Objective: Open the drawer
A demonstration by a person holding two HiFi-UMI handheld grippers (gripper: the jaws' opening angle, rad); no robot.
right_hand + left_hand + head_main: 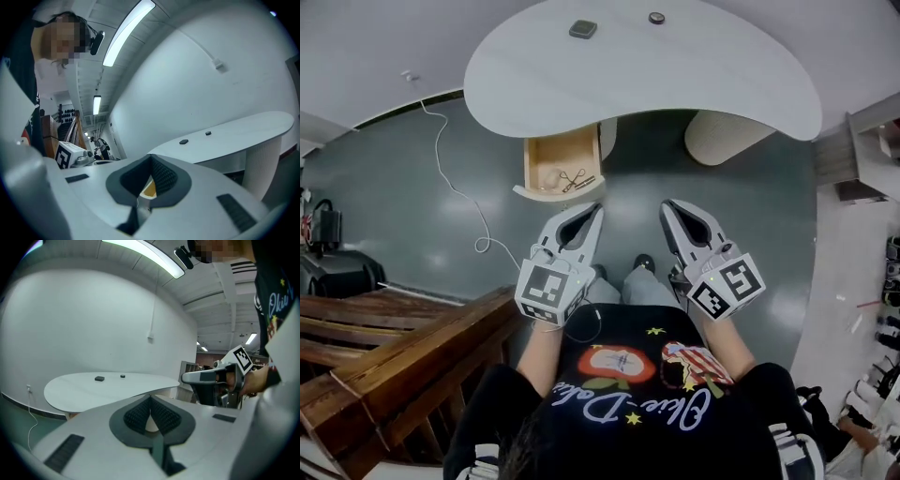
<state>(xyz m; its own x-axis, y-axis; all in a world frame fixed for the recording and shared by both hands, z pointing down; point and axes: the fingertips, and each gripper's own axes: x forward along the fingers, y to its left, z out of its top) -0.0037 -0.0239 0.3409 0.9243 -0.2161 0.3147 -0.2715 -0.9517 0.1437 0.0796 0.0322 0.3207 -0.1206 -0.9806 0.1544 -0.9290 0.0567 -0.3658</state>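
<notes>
A light wooden drawer [555, 159] stands pulled out from under the white curved table [675, 66]; inside lie a scissor-like tool [574, 178] and a pale round item. My left gripper [592, 208] hangs just in front of the drawer's front edge, apart from it, jaws shut and empty. My right gripper [668, 204] is level with it to the right, over the floor, jaws also together with nothing held. In the left gripper view the pads [161, 416] meet at the tip, with the table [93, 390] beyond. A sliver of yellow wood shows between the right gripper's pads [161, 176].
On the tabletop sit a dark square piece [582, 29] and a small round one [656, 18]. A cream pedestal [722, 136] carries the table at the right. A white cable [450, 178] trails over the grey floor. A wooden stair rail [384, 347] stands at the left, shelving [853, 159] at the right.
</notes>
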